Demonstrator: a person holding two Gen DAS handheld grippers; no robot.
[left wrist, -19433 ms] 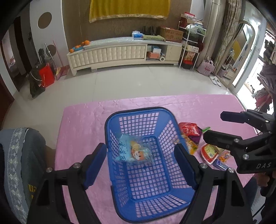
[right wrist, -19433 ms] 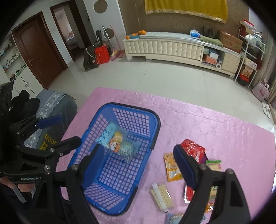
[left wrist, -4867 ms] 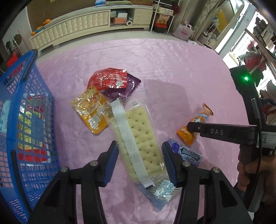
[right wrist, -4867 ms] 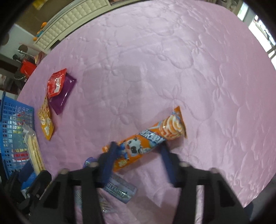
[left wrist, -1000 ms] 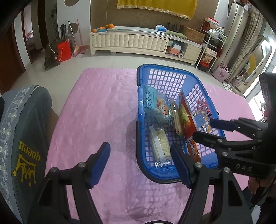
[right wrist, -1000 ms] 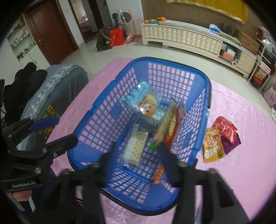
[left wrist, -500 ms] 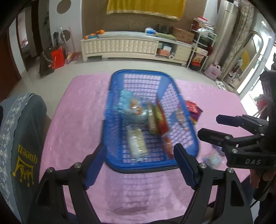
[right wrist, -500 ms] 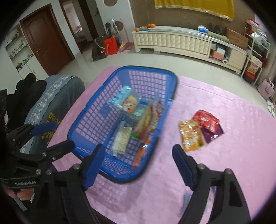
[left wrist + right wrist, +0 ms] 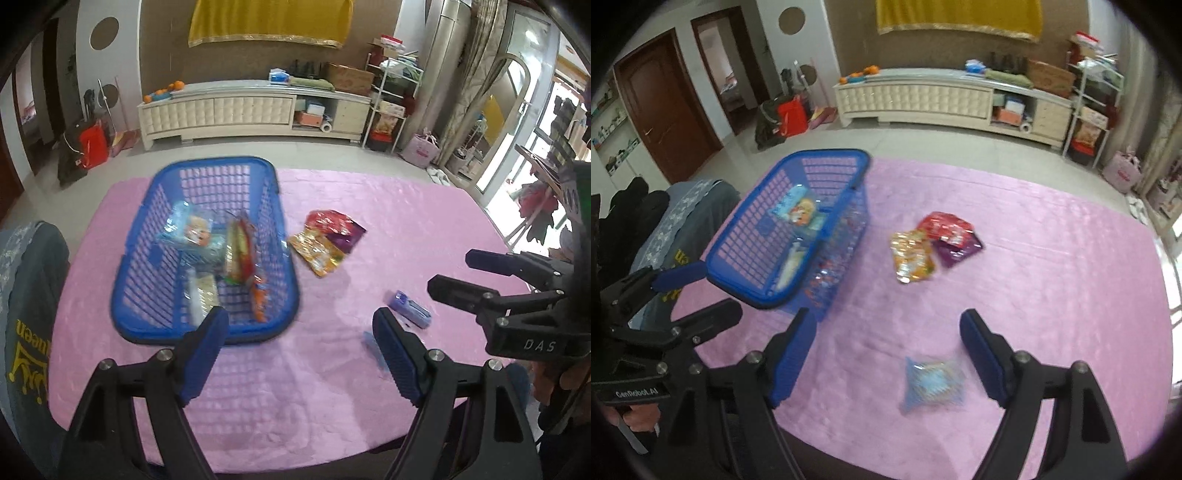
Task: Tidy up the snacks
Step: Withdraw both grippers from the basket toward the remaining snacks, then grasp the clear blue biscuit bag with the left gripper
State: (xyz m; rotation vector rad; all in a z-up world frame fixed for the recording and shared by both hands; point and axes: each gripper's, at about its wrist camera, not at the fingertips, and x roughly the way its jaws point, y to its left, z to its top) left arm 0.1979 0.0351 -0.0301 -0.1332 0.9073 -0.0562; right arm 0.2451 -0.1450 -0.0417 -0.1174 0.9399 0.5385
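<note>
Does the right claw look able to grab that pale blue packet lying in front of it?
Probably yes. The right claw is open and empty, and the blue packet lies alone on the pink cloth just ahead, nothing between.

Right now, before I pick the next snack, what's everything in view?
basket: one, blue, left on the tablecloth, several snack packs inside
orange packet: one, right of the basket
red packet: one, overlapping a purple packet
clear blue pack: one, near edge, between the right gripper's fingers, untouched
gum pack: one, purple-blue, near right
tablecloth: one, pink
left gripper: open, empty
right gripper: open, empty
</note>
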